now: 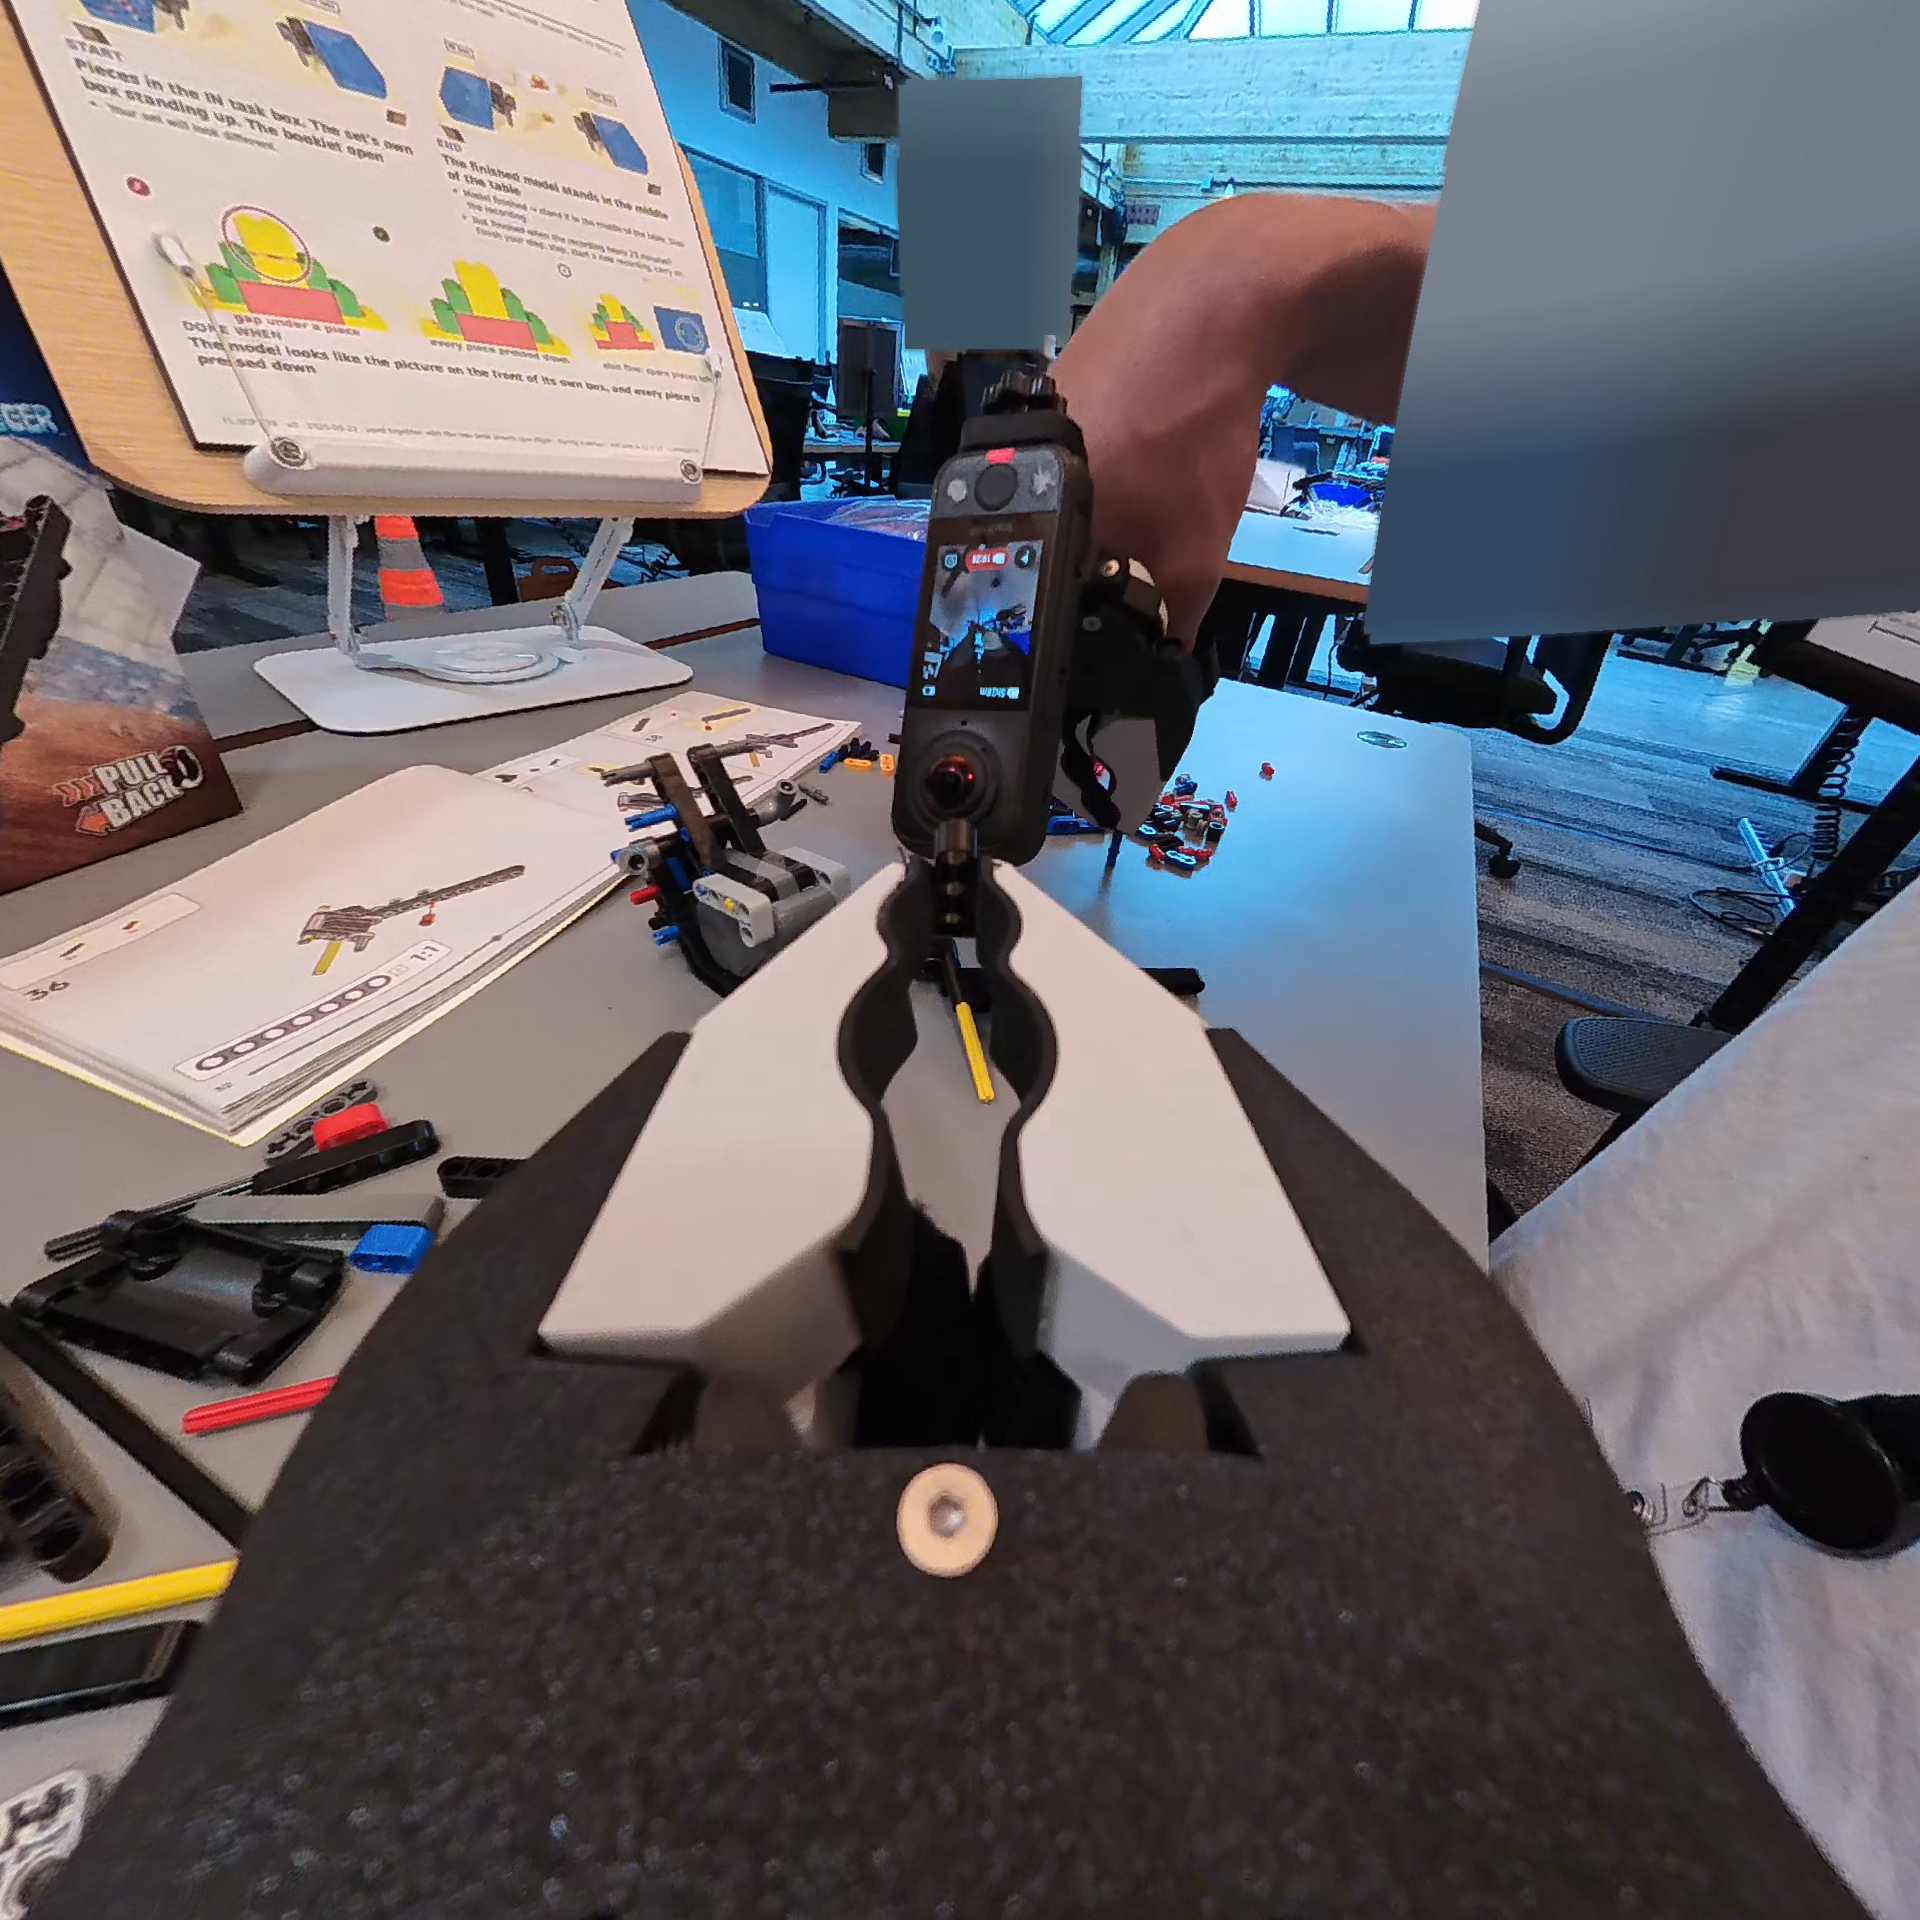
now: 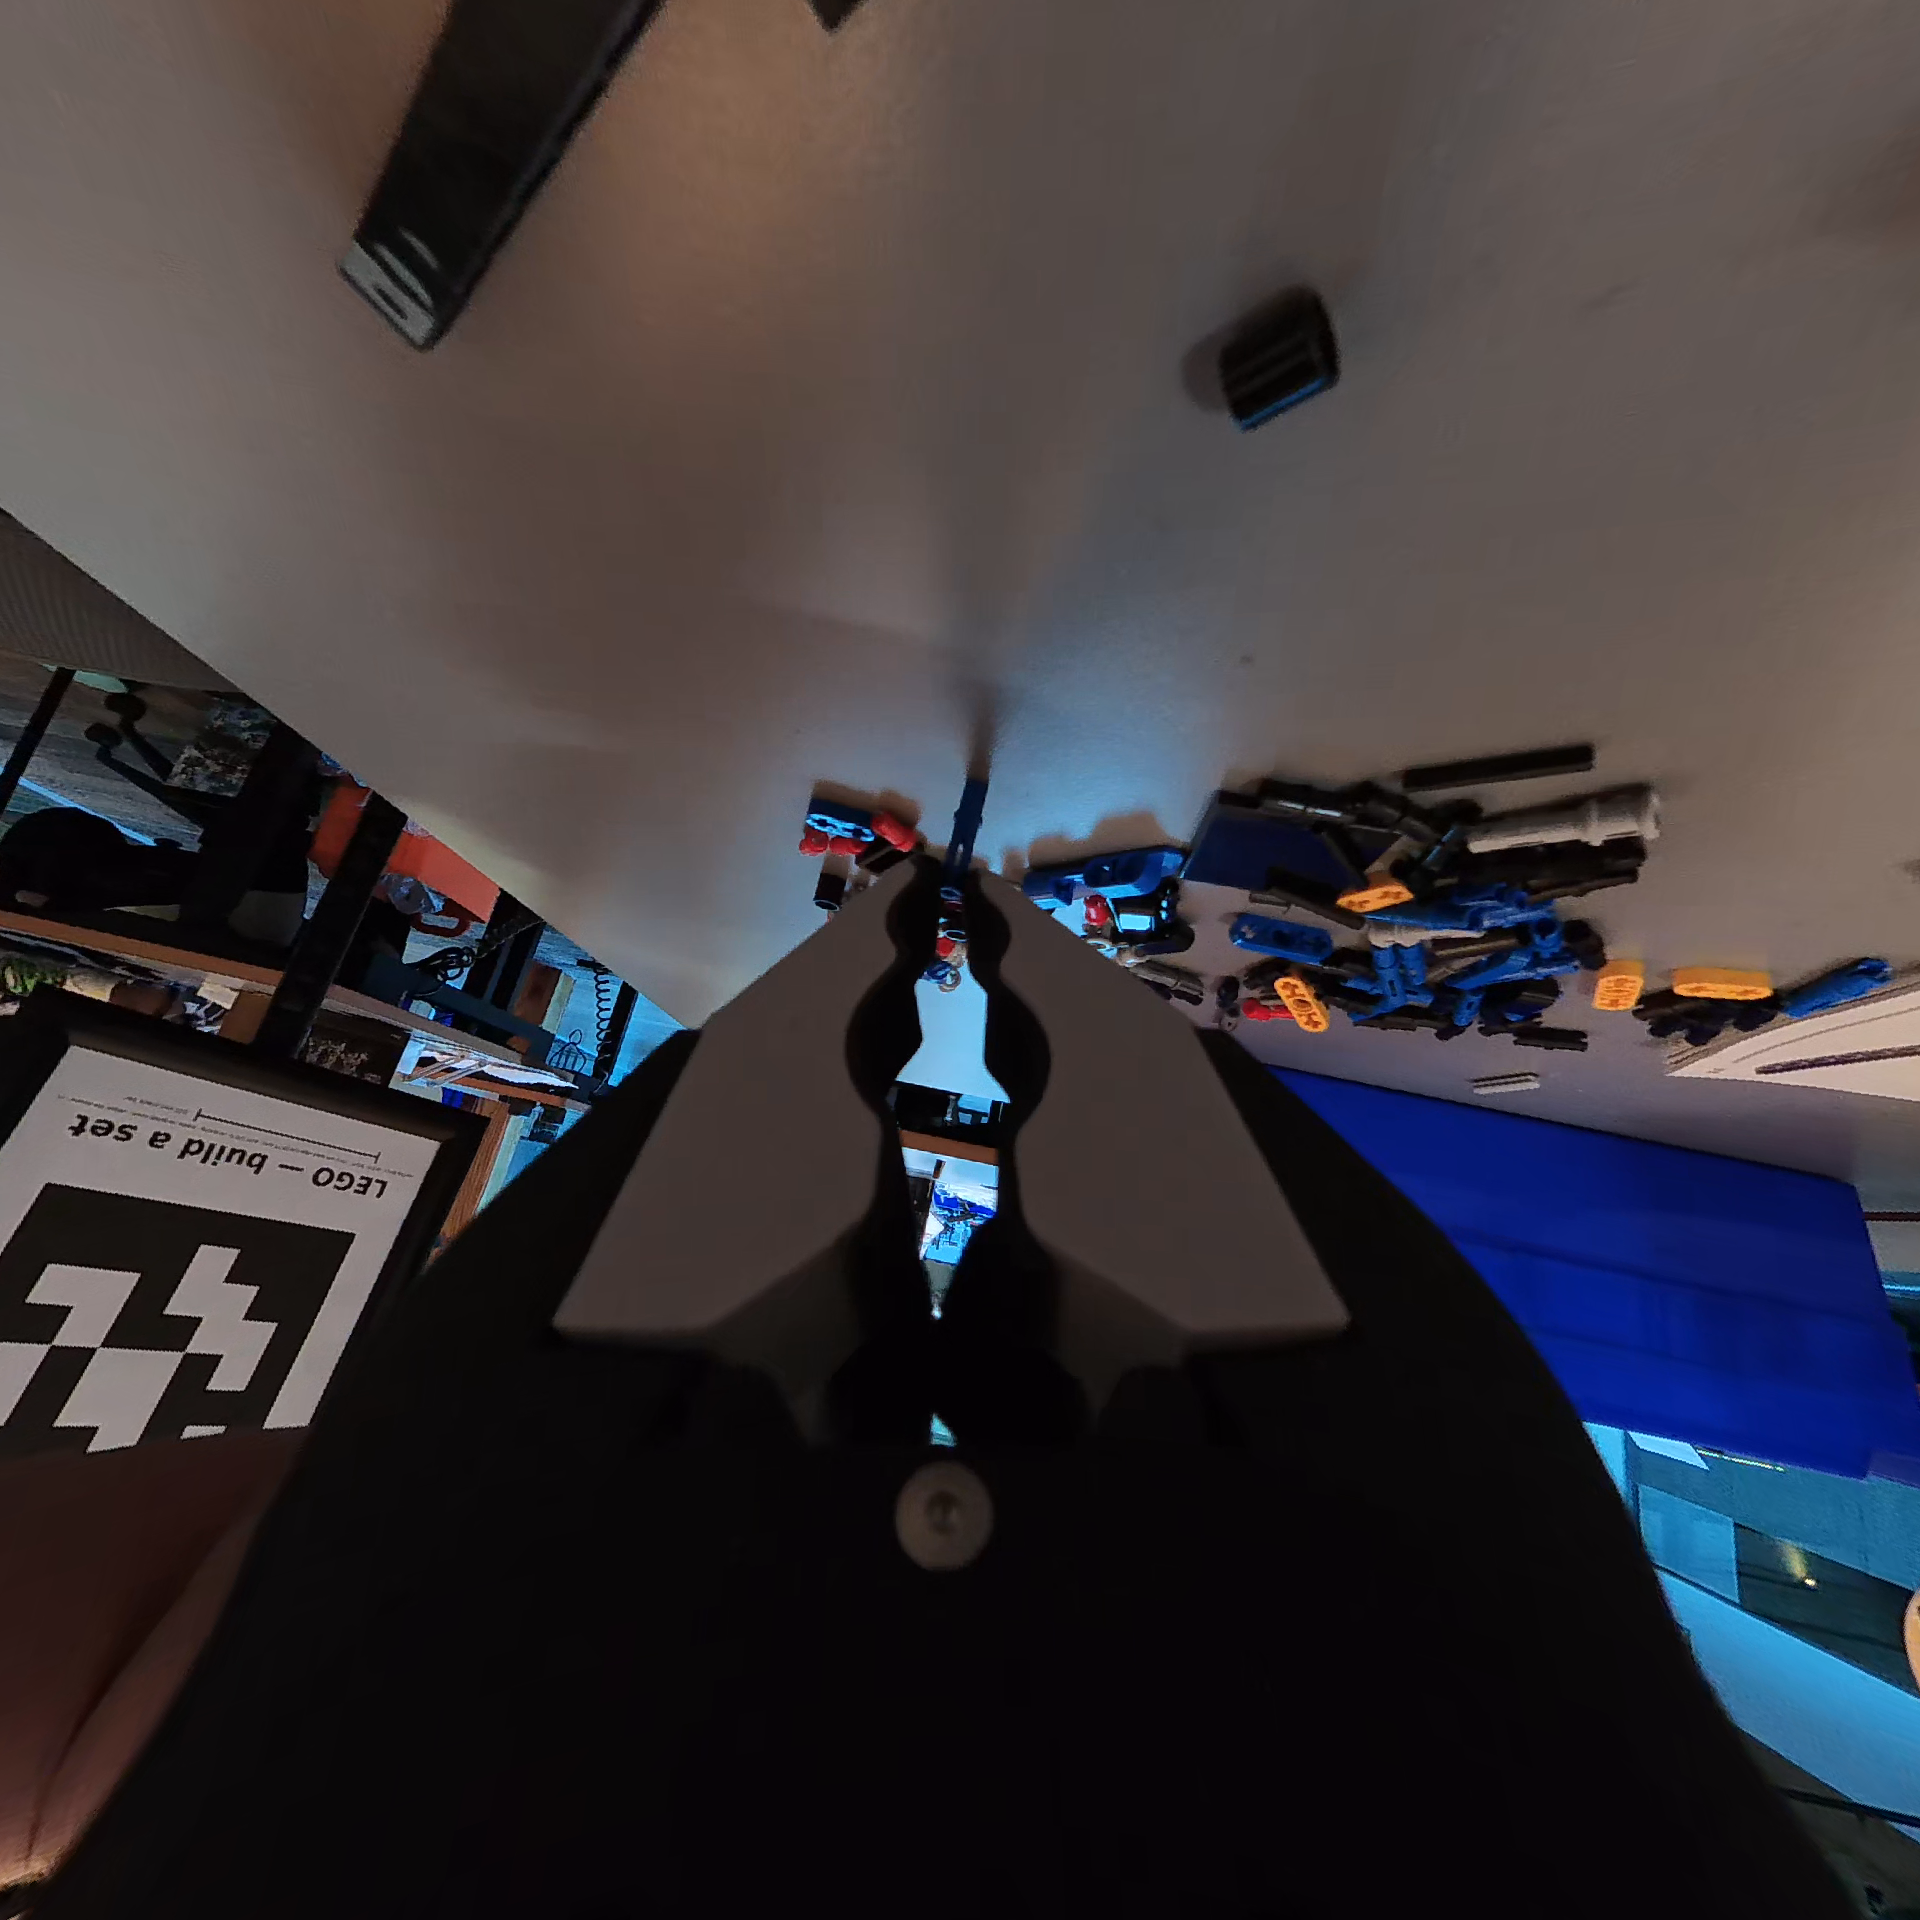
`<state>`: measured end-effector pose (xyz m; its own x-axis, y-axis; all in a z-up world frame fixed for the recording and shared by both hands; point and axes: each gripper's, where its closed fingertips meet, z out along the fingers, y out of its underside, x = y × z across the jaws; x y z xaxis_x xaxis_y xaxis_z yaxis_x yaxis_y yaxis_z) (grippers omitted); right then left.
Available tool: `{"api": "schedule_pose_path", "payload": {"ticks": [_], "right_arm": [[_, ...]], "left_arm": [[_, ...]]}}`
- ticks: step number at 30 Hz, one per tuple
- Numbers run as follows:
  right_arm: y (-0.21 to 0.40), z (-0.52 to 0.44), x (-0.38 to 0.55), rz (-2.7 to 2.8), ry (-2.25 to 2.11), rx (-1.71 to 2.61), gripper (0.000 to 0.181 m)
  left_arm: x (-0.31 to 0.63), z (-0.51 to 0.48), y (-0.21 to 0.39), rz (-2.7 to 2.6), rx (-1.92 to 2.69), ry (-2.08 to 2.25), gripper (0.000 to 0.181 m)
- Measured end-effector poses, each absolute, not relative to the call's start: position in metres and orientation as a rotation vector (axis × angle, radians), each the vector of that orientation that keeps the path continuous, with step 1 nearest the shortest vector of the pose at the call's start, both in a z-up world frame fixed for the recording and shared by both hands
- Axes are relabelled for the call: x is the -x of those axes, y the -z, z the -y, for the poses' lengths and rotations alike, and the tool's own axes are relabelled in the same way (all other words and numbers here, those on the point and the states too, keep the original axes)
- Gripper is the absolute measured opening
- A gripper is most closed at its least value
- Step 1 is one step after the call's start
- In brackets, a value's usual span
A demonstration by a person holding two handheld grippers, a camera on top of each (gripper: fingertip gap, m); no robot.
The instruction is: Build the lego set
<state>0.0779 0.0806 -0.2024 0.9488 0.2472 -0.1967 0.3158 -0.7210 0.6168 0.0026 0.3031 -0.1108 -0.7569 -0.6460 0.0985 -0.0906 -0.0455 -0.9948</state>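
Grey desk [image 1: 1299, 935], loose parts, open booklet [image 1: 312, 935].
Left gripper [image 1: 948, 883] clamped on black beam; right gripper [image 2: 951, 883] clamped on blue pin [image 2: 966, 821] — I'd align squarely before pushing.

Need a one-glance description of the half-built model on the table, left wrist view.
Start at the open booklet lying on the grey table, below the stand with the sheet. The model sits at the booklet's right edge, just left of the left tool. Unlike the loose pieces around it, it is one joined black-and-grey clump with blue pins, standing up.

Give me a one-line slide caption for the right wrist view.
Right gripper pinches a thin blue pin over the table, beside a loose parts pile.
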Motion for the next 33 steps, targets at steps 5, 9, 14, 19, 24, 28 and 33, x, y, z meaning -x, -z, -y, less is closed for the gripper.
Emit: {"api": "schedule_pose_path", "payload": {"ticks": [5,9,14,19,24,28,33], "right_arm": [[0.2024,-0.0808,-0.0769,-0.402,0.130,-2.408,0.004],[0.2024,-0.0806,-0.0775,-0.399,0.128,-2.410,0.004],[0.2024,-0.0801,-0.0775,-0.402,0.129,-2.403,0.004],[0.2024,-0.0819,-0.0776,-0.408,0.123,-2.406,0.004],[0.2026,-0.0827,-0.0780,-0.411,0.122,-2.411,0.004],[0.2032,-0.0819,-0.0791,-0.410,0.114,-2.414,0.004],[0.2052,-0.0819,-0.0786,-0.412,0.118,-2.428,0.004]], "left_arm": [[-0.0024,-0.3029,0.1107,-1.834,0.776,1.856,0.005],[-0.0023,-0.3027,0.1107,-1.835,0.775,1.855,0.005],[-0.0023,-0.3026,0.1108,-1.836,0.774,1.855,0.005],[-0.0023,-0.3024,0.1108,-1.837,0.773,1.854,0.005],[-0.0024,-0.3025,0.1106,-1.835,0.774,1.856,0.005],[-0.0024,-0.3023,0.1109,-1.837,0.772,1.853,0.005],[-0.0026,-0.3025,0.1109,-1.837,0.774,1.854,0.005]]}}
